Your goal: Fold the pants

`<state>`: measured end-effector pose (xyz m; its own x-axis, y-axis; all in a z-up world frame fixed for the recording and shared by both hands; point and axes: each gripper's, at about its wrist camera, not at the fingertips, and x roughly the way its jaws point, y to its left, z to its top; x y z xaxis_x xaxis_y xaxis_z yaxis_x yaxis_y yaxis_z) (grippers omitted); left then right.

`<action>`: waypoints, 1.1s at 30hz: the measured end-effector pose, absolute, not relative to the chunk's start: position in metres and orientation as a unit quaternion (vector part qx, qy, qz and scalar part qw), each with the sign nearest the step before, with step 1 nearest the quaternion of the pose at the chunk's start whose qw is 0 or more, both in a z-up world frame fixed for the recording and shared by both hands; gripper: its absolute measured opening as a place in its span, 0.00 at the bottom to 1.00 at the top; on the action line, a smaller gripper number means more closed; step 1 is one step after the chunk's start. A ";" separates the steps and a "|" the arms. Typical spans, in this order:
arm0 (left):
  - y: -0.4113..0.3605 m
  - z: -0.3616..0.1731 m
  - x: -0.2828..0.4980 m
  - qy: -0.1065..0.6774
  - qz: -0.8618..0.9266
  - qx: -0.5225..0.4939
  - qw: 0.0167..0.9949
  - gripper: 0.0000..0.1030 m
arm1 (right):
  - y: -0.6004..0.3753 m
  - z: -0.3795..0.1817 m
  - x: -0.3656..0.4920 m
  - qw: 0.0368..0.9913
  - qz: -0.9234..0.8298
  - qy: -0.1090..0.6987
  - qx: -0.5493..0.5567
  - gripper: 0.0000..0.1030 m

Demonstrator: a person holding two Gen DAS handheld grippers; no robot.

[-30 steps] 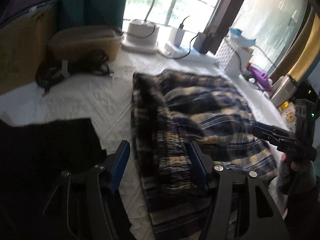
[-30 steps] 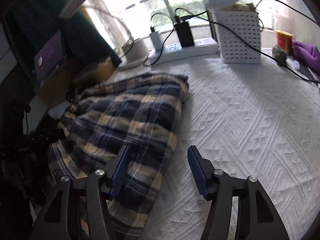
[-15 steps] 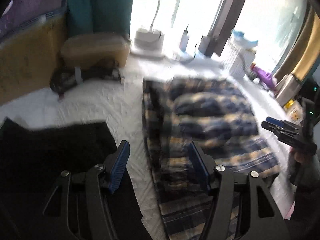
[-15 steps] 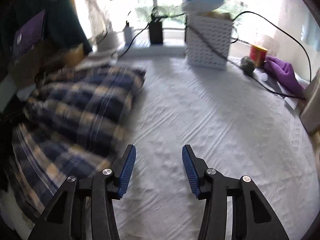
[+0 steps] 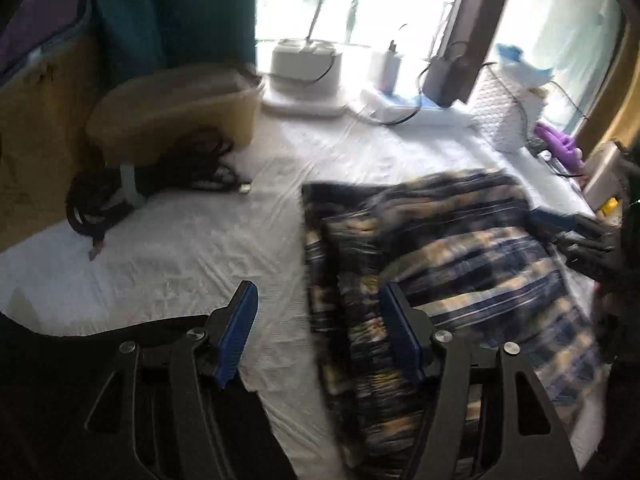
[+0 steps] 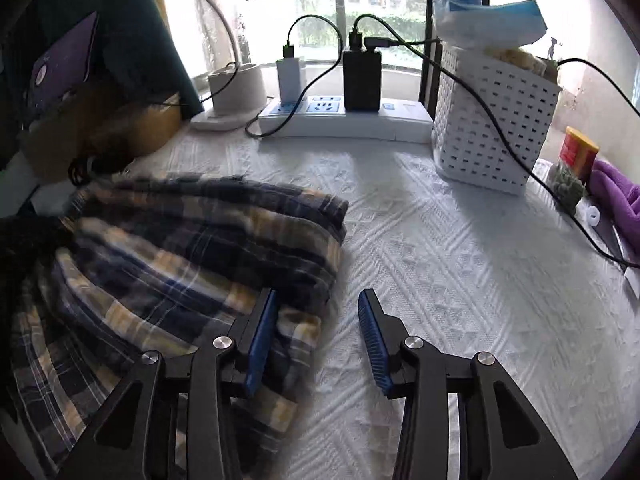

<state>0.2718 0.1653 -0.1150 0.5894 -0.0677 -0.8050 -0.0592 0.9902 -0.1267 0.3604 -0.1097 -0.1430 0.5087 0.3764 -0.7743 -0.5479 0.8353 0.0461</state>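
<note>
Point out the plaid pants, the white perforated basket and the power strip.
plaid pants [image 6: 192, 256]: right wrist view, top folded layer.
white perforated basket [image 6: 488, 128]: right wrist view, front wall.
power strip [image 6: 340, 120]: right wrist view, front face.

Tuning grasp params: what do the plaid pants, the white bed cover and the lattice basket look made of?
Plaid pants: soft woven cloth, likely cotton or flannel, matte; it creases and bunches.
White cover: quilted textile, matte, with raised chevron pattern.
Basket: rigid white plastic by its look, with evenly moulded perforations.

Bright daylight pours through the far window [image 6: 320, 12] onto a white textured surface [image 6: 460, 280], teal curtain [image 5: 176, 12] at left.
</note>
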 end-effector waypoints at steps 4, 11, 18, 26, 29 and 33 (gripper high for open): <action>0.168 -0.114 0.274 0.447 0.012 -0.056 0.893 0.70 | -0.124 -0.145 0.369 0.870 0.238 0.421 -0.096 0.42; 0.171 -0.082 0.247 0.412 0.013 -0.081 0.908 0.70 | -0.157 -0.127 0.356 0.873 0.240 0.423 -0.039 0.43; 0.158 -0.070 0.211 0.404 -0.025 -0.111 0.908 0.70 | -0.156 -0.121 0.300 0.843 0.302 0.445 -0.001 0.43; 0.136 -0.111 0.194 0.459 -0.032 -0.113 0.881 0.70 | -0.144 -0.139 0.252 0.828 0.312 0.465 -0.007 0.43; 0.135 -0.118 0.191 0.458 -0.028 -0.103 0.883 0.70 | -0.134 -0.137 0.236 0.838 0.296 0.452 -0.071 0.43; 0.132 -0.119 0.188 0.455 -0.025 -0.081 0.886 0.71 | -0.129 -0.139 0.223 0.848 0.282 0.430 -0.127 0.42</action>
